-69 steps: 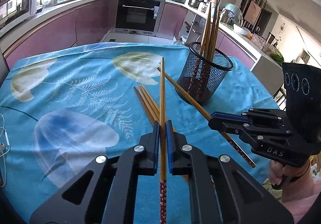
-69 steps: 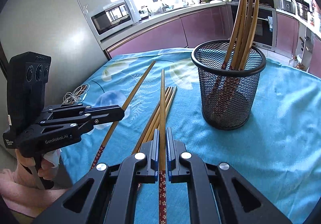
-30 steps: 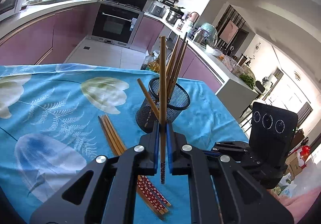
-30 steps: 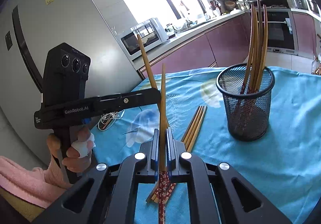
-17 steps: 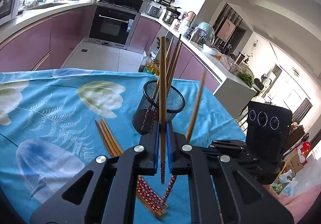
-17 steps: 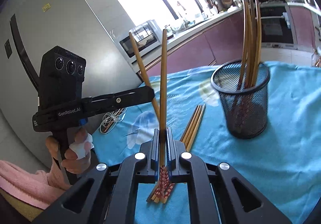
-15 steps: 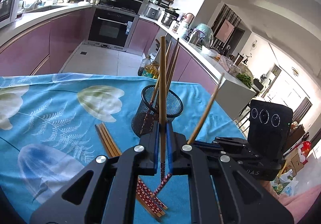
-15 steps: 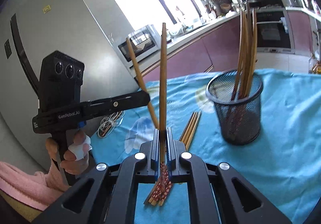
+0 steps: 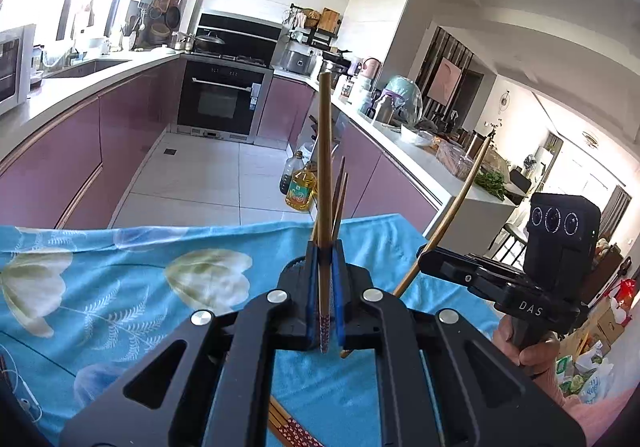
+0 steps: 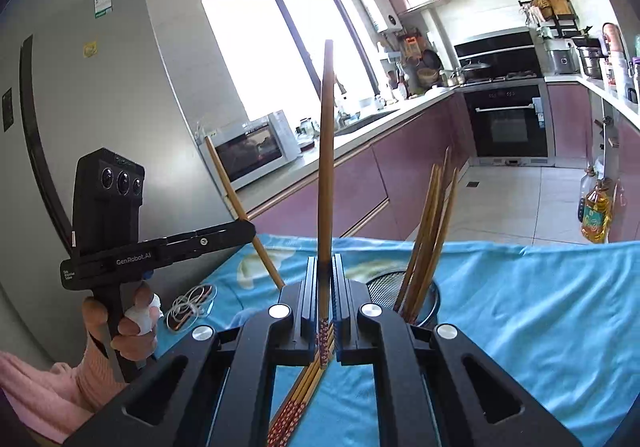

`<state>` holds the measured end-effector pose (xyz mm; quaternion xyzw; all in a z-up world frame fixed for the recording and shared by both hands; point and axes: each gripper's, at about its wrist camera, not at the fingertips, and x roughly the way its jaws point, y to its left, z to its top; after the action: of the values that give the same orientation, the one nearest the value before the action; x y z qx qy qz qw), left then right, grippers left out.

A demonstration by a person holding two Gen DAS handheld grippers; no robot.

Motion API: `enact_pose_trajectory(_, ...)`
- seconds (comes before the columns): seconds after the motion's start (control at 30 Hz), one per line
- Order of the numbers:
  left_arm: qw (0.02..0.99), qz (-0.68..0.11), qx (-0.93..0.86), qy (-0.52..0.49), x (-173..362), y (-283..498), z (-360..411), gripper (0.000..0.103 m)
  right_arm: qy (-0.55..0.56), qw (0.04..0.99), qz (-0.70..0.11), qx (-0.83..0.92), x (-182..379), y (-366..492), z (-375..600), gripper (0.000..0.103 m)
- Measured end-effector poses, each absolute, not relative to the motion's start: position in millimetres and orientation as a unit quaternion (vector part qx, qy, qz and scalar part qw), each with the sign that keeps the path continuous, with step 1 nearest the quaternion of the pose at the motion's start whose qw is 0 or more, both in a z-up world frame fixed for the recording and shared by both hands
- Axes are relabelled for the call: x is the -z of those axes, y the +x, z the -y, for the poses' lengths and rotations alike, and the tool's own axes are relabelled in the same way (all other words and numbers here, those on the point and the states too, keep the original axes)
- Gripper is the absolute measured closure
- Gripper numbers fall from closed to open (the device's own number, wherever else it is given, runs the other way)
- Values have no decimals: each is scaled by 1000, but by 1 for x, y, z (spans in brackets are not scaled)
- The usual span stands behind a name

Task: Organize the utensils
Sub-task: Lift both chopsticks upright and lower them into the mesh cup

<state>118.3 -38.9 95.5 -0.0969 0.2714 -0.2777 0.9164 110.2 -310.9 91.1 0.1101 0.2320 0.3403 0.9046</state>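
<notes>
The left claw (image 9: 325, 287), a black two-finger tool with blue pads, is closed tight on a long brown wooden chopstick with a red patterned end (image 9: 325, 183). The stick stands nearly upright between the pads, its patterned end hanging just below them. Directly behind and partly hidden by this claw is the black wire-mesh cup (image 9: 294, 265); the tips of the chopsticks already standing in it (image 9: 340, 187) show just right of the held stick.

The right claw (image 10: 325, 289), of the same build, is likewise clamped on a second brown wooden chopstick (image 10: 326, 151), also upright, with its patterned end below the pads. Just to the right of this claw and a little beyond it, the mesh cup's rim (image 10: 384, 287) shows, with several chopsticks leaning in it (image 10: 430, 231).

Below the right claw, a small bundle of loose chopsticks (image 10: 304, 395) lies on the table, which is covered by a blue flower-print cloth (image 10: 520, 307). A coiled white cable (image 10: 188, 307) lies on the cloth to the left of that claw.
</notes>
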Motion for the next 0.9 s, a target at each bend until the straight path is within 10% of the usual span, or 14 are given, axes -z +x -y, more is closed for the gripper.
enact_pose_trajectory(0.9, 892, -370, 260, 18, -43, 189, 105, 95, 77, 892, -353, -272, -37, 192, 296, 95)
